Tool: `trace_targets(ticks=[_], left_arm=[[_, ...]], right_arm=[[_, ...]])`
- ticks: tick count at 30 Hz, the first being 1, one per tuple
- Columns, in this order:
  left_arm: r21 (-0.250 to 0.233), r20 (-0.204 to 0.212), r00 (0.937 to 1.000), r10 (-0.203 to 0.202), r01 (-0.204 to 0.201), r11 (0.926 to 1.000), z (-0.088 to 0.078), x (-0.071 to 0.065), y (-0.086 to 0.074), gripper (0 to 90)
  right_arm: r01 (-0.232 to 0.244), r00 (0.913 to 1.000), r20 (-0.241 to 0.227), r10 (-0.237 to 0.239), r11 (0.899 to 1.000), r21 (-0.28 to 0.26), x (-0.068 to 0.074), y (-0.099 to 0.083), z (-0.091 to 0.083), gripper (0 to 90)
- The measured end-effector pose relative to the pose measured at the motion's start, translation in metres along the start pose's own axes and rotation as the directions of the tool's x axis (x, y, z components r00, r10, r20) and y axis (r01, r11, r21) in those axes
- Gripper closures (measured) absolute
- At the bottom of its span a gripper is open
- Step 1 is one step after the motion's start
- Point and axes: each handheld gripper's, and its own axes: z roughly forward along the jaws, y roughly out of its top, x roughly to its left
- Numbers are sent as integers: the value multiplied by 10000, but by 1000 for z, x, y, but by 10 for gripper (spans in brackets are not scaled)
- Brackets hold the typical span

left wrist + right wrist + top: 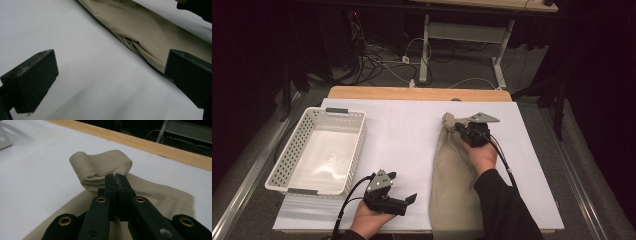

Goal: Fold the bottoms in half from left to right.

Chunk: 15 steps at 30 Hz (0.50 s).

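Note:
A long beige cloth [452, 175] lies on the white table cover, running from the front edge toward the back. My right gripper [459, 128] is shut on the cloth's far end, which bunches up into a lifted fold [100, 166] just past the closed jaws [116, 179]. My left gripper [403, 186] rests near the front edge, left of the cloth, jaws open and nothing between them. In the left gripper view its jaws [110, 72] stand wide apart, and the cloth's folded edge [147, 32] lies beyond them, nearest the right jaw.
A white plastic basket [358, 145] stands empty at the left of the table. The white cover [402, 130] leaves a bare wooden strip [417, 93] along the far edge. Cables and a desk frame are on the floor behind.

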Motion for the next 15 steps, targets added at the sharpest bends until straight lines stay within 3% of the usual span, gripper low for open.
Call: trace_targets(ticks=[7, 15], left_arm=[[6, 6, 10000, -2, 2, 10000, 0, 0, 0, 0], [16, -23, 10000, -1, 1, 10000, 0, -1, 0, 0]], right_arm=[[-987, 9931, 639, 985, 9951, 0, -39, -12, -5, 900], [-1240, 9853, 1251, 1164, 9908, 547, -63, -22, 2, 900]])
